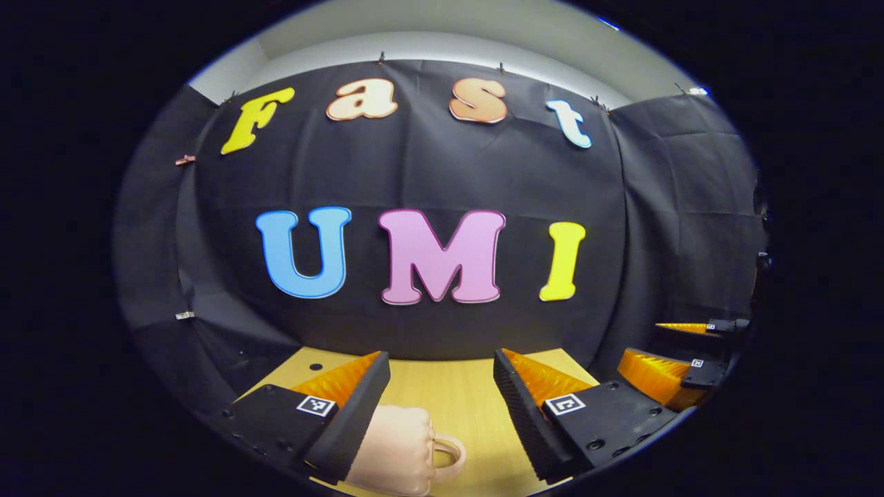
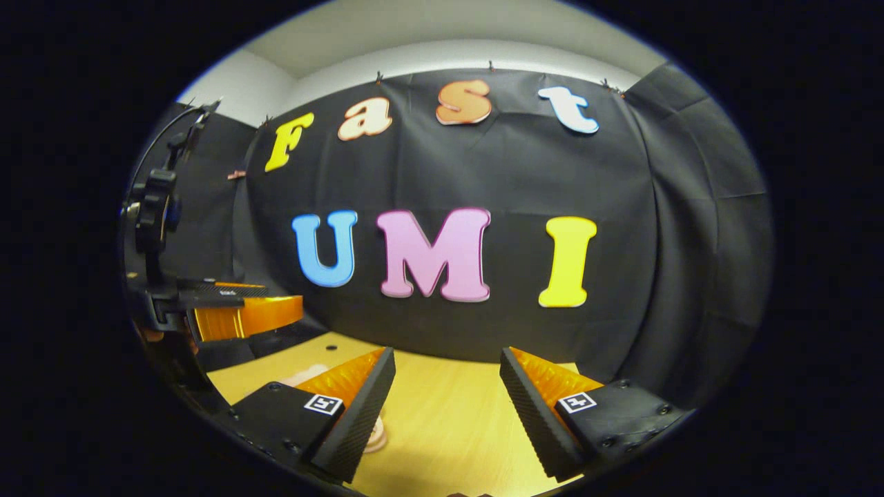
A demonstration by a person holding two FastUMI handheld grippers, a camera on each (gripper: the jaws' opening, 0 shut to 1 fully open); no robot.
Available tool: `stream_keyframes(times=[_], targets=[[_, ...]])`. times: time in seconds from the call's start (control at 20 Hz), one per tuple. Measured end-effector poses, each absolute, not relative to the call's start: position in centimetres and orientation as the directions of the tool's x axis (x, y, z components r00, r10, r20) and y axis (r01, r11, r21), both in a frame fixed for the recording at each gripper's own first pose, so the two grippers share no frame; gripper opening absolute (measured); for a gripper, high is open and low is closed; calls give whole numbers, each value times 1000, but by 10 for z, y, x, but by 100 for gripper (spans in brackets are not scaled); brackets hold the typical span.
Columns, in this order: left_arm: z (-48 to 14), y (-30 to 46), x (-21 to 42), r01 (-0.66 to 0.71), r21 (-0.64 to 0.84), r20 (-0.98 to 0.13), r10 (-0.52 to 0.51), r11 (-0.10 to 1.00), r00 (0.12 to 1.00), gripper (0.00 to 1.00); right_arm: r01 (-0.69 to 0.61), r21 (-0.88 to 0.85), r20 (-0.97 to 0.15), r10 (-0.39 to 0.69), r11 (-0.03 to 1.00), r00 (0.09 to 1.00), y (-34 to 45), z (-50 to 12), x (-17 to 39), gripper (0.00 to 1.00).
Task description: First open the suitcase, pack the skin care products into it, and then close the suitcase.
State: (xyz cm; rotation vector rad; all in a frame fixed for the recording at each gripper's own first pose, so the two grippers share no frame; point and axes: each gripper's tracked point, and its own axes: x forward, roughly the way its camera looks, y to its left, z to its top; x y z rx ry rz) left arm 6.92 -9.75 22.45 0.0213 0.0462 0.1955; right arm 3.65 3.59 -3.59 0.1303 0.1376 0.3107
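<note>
In the left gripper view we see our left gripper [image 1: 442,407] released, its jaws spread wide above the wooden bench [image 1: 456,400]. The pale pink suitcase [image 1: 397,449] lies just below and beside its left finger, handle toward the gap. In the right gripper view our right gripper [image 2: 447,407] is likewise released over the bench.

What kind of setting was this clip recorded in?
Likely a staged recording booth, not a home: black cloth wall pinned up behind a bare wooden table, with a pink pouch-like case under the open left claw.
</note>
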Motion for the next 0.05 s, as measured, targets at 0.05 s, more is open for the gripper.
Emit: stream_keyframes(times=[0.05], targets=[[232,-92,65,-211,27,-23,212,977,977,94,-291,138,-90,305,947,948,37,-28,39,96]])
